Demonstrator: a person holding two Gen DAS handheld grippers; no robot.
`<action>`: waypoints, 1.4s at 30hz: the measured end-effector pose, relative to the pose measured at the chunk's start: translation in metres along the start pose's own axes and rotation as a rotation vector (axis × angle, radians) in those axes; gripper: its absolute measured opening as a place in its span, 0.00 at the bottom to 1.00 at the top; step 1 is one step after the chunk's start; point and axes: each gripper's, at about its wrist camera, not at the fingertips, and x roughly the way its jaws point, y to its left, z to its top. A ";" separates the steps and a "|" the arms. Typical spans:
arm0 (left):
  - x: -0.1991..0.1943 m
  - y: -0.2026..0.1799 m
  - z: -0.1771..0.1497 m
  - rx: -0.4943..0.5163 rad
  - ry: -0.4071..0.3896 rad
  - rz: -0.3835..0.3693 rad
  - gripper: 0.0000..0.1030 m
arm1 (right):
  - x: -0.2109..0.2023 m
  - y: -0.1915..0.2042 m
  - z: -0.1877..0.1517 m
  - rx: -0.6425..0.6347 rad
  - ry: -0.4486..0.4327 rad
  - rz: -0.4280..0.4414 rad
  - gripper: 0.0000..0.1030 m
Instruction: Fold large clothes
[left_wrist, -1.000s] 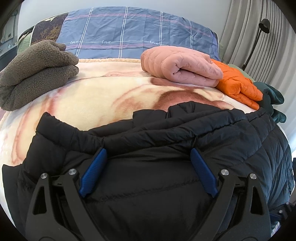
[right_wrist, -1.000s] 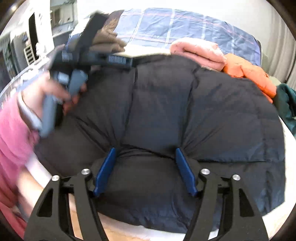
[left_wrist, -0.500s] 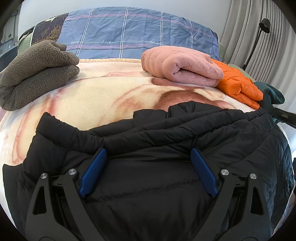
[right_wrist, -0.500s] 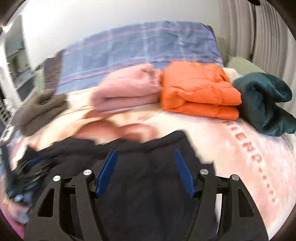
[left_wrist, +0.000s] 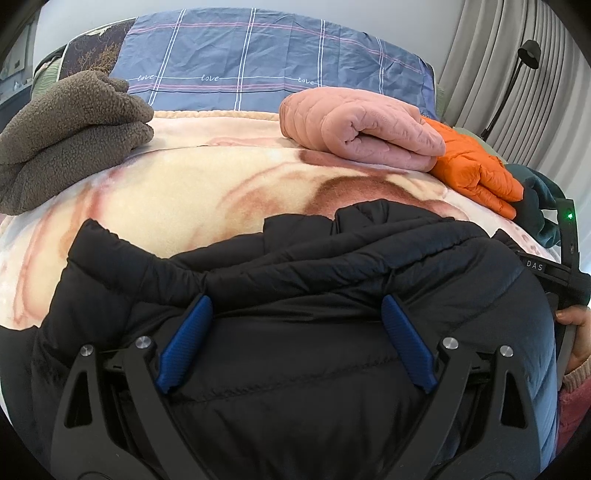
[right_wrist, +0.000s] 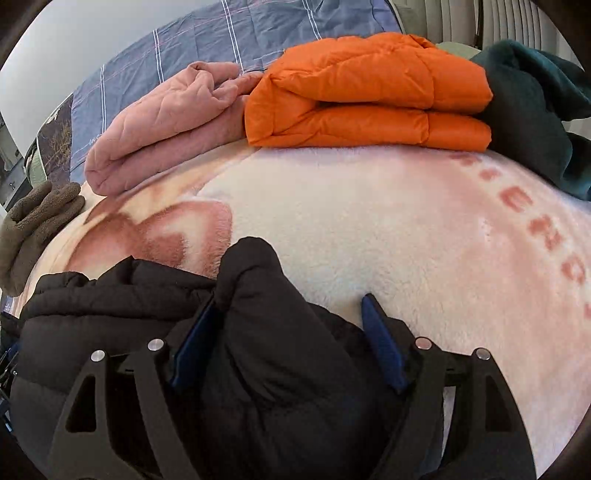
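Right wrist: right tool (right_wrist: 291, 325) just widened, straddling black jacket (right_wrist: 266, 295) fold.

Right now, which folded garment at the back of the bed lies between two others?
The orange puffer jacket: it sits between the pink quilted garment and the dark teal one.

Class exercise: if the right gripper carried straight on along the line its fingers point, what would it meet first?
Most likely the black puffer jacket: a bunched fold of it already sits between the open fingers of the right gripper, whose jaws have just been opening. Beyond that fold lies the cream blanket. Depth is hard to judge here.
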 end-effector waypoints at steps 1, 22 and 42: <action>0.000 0.000 0.000 0.003 -0.001 0.004 0.91 | -0.005 -0.001 -0.002 -0.004 -0.009 -0.006 0.75; -0.097 0.074 -0.002 -0.169 -0.088 -0.023 0.92 | -0.123 0.136 -0.042 -0.361 -0.190 0.160 0.72; -0.059 0.123 -0.052 -0.176 0.078 -0.168 0.98 | -0.007 0.180 -0.044 -0.338 0.009 0.181 0.44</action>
